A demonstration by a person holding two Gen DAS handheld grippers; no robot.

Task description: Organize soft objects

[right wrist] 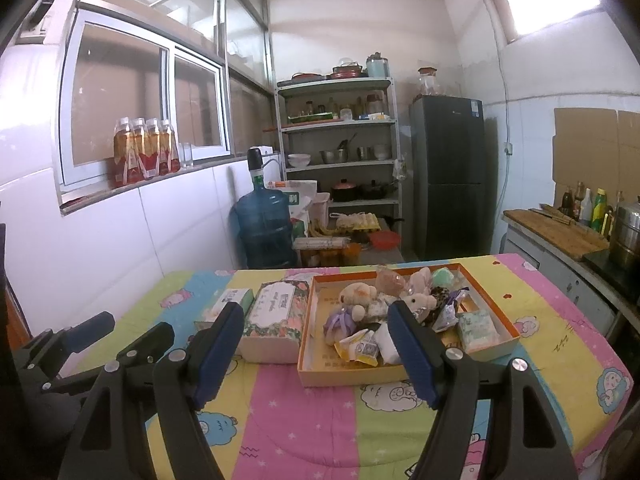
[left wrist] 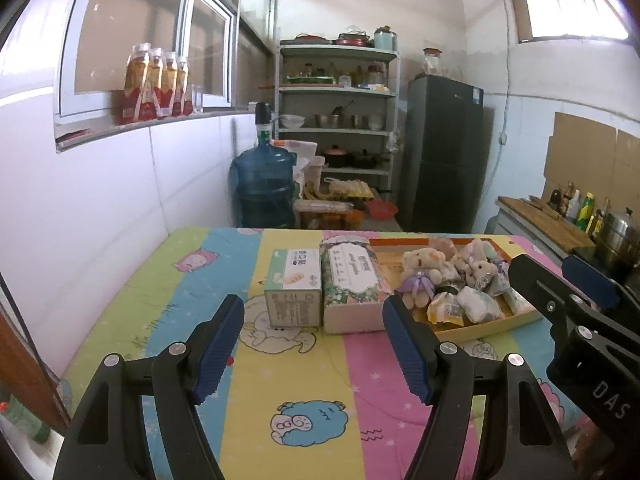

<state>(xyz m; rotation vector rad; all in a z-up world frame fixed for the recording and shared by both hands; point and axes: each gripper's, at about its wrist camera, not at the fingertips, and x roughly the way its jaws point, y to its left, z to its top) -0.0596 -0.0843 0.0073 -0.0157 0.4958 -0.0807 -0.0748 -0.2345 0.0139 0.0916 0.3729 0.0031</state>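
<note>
left gripper [left wrist: 314, 350] and right gripper [right wrist: 316, 350]: both spread wide, grasping nothing, hovering over the near part of a striped cartoon quilt [right wrist: 304, 432]. far right on the quilt: shallow orange tray [right wrist: 404, 376] heaped with soft toys, among them a cream teddy bear [right wrist: 358, 294] and a pink plush rabbit [right wrist: 420, 300], plus small soft packets. just left of the tray: floral tissue pack [left wrist: 352, 284]; left of that, touching: green-and-white tissue box [left wrist: 294, 292].
</note>
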